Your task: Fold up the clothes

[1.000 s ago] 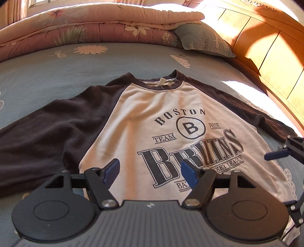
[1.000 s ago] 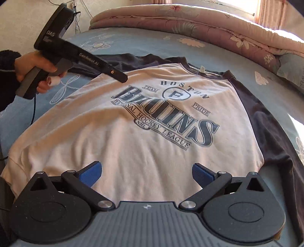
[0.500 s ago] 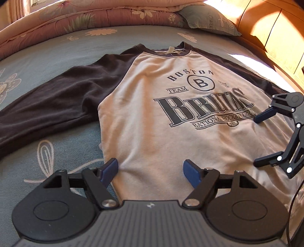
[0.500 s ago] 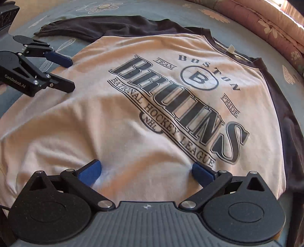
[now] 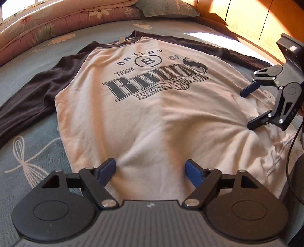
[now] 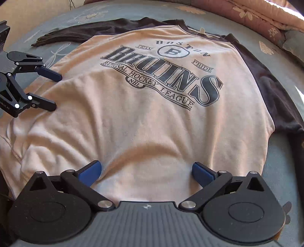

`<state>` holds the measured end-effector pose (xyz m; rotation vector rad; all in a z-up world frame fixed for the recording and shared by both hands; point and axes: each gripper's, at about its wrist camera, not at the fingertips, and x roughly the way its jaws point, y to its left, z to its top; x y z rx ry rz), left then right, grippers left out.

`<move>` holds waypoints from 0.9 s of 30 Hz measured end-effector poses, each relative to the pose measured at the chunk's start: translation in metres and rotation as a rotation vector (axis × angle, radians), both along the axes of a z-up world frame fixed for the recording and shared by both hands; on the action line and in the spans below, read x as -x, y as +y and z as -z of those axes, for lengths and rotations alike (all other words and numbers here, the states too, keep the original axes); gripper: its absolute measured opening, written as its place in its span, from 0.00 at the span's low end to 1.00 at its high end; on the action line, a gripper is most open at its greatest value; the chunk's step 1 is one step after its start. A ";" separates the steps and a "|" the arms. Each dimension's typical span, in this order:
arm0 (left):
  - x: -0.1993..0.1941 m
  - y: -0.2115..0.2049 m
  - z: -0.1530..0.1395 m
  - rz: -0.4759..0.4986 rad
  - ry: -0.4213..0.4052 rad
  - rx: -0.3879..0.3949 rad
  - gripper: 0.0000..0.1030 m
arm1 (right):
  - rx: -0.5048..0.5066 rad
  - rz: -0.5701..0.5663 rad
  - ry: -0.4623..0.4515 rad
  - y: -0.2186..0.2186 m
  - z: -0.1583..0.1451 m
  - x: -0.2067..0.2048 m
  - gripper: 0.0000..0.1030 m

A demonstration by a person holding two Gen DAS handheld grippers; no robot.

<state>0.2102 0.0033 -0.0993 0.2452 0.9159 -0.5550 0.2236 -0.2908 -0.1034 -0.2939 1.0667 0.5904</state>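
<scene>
A cream sweatshirt (image 5: 152, 117) with dark sleeves and a "Boston Bruins" print lies front up, spread flat on the bed. In the left wrist view my left gripper (image 5: 150, 171) is open, its blue pads low over the cream fabric near the hem. My right gripper (image 5: 248, 109) shows at the right, open, with its fingertips on the shirt's lower side, where the cloth wrinkles. In the right wrist view the sweatshirt (image 6: 148, 117) fills the frame and my right gripper (image 6: 146, 172) is open over the hem area. At the left edge of that view my left gripper (image 6: 54, 92) stands open.
The bed sheet (image 5: 28, 148) is grey-blue with flower prints. A folded pink quilt (image 5: 57, 20) and a pillow (image 5: 167, 9) lie at the back. A wooden headboard (image 5: 247, 17) runs along the right. A black cable (image 5: 292, 148) hangs from the right gripper.
Both grippers have come down and closer to the shirt's lower part, staying open. The right gripper's fingers now rest on the fabric, which has wrinkled there.
</scene>
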 end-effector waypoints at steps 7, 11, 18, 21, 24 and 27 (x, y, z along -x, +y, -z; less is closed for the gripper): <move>0.023 0.001 -0.018 0.025 0.020 -0.044 0.80 | 0.094 0.067 0.047 -0.038 -0.008 0.039 1.00; 0.041 -0.031 -0.025 0.137 0.010 0.001 0.81 | -0.033 0.091 -0.049 -0.029 -0.025 0.043 1.00; 0.081 -0.019 -0.004 0.084 0.084 -0.090 0.84 | -0.002 0.086 -0.052 -0.029 0.000 0.060 1.00; 0.094 -0.006 -0.008 0.074 0.126 -0.116 0.85 | 0.048 0.117 -0.052 -0.041 -0.003 0.082 1.00; 0.100 -0.010 -0.018 0.082 0.113 -0.102 0.84 | 0.066 0.146 -0.075 -0.034 -0.016 0.093 1.00; 0.105 -0.022 -0.015 0.106 0.125 -0.086 0.85 | -0.008 0.150 -0.124 -0.017 -0.025 0.098 1.00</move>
